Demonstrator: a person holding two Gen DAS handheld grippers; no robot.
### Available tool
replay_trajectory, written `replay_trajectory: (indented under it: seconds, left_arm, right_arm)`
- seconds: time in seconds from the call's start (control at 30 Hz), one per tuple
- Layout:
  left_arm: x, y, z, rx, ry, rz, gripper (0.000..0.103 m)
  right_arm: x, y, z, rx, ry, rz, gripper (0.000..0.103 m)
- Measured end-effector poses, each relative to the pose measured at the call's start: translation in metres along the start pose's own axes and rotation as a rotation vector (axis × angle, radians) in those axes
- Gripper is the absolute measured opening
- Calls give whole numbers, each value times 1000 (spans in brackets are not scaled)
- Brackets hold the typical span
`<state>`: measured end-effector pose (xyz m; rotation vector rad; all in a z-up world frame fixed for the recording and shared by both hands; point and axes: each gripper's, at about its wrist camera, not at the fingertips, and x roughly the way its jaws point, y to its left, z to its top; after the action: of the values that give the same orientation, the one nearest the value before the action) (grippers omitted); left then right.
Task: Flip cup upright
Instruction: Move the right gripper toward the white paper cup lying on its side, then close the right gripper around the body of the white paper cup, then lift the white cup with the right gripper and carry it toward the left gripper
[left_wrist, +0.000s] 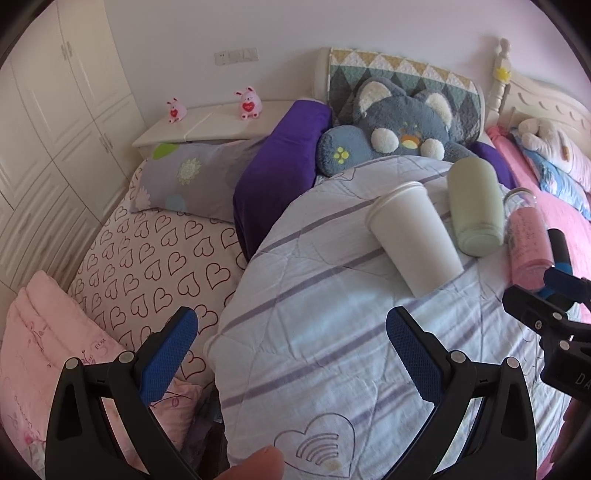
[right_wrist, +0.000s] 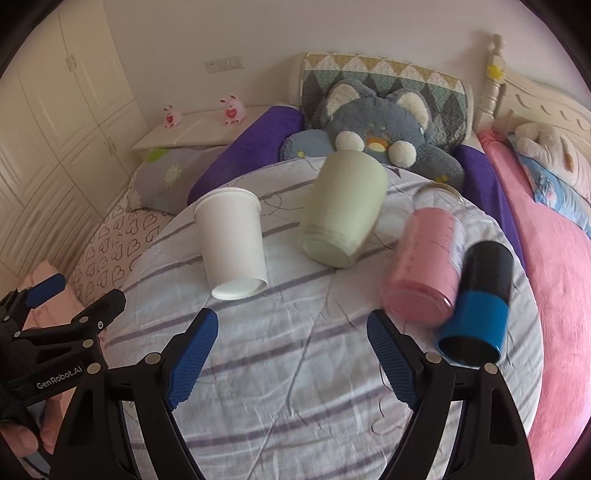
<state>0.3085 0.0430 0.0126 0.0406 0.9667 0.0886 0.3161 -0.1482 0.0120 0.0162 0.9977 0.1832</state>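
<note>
**Four cups down on the striped quilt, both grippers spread and empty**

While both grippers hang over the near part of the bed, only a little writing shows: "GenRobot.AI" in white on the black body of the left gripper (right_wrist: 55, 306) as the right wrist view catches it, and "FOR" on the folded pink blanket (left_wrist: 48, 354) at the bed's near left corner. The pink cup's label carries print too small to read.

Now the cups. A white paper cup (right_wrist: 232, 240) lies on its side on the striped quilt (right_wrist: 295, 369), rolled rim toward the headboard, flat base toward the camera. Just to its right lies the pale green cup (right_wrist: 343, 210), matte and wider, base also facing us. Next comes the pink cup (right_wrist: 424, 266), clear glass at its far end, and touching it on the right is the black cup with a blue band (right_wrist: 476, 302), dark opening toward the near edge. All four sit across the middle of the quilt, none upright.

Left gripper: blue-padded fingers (left_wrist: 166, 362) spread wide, nothing between them. Right gripper (right_wrist: 291, 354): fingers likewise apart and empty, with the pink cup just beyond the right one.

A grey plush cat (right_wrist: 380, 125) leans at the headboard.
</note>
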Motion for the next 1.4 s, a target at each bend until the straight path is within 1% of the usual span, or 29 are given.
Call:
replay_trajectory:
  seconds: [0.23,0.37,0.5,0.8,0.93,1.0,1.03,1.07,1.3,1.4]
  left_arm:
    - [12,3,5,-3,12,10,103]
    - [18,6,5,-7,22,17,103]
    - [22,10,4,-16,29,25,103]
    - [30,25,-3,-43,54,35,103]
    - [32,27,-3,-52,59,34,103]
    - [33,27,-3,-55,63,33,103]
    - [34,28,-3,-57,64,32,103]
    - [34,28,-4,-58,65,32,103]
    - [30,30,-7,-61,64,27,103]
    - [26,30,-11,-64,59,28,103]
  right_arm:
    - [17,9,24,-34,6,47,84]
    - [25,22,36,-87,8,79,84]
    - [40,36,48,-139,31,111,84]
    - [70,52,60,-190,81,116,84]
    - [86,58,63,-214,123,108,84]
    - [92,62,64,-227,139,104,80]
    - [97,63,64,-233,150,98,75]
    - [98,65,64,-241,155,88,68]
    - [100,71,60,-269,162,69,68]
    - [93,67,58,-241,158,111,67]
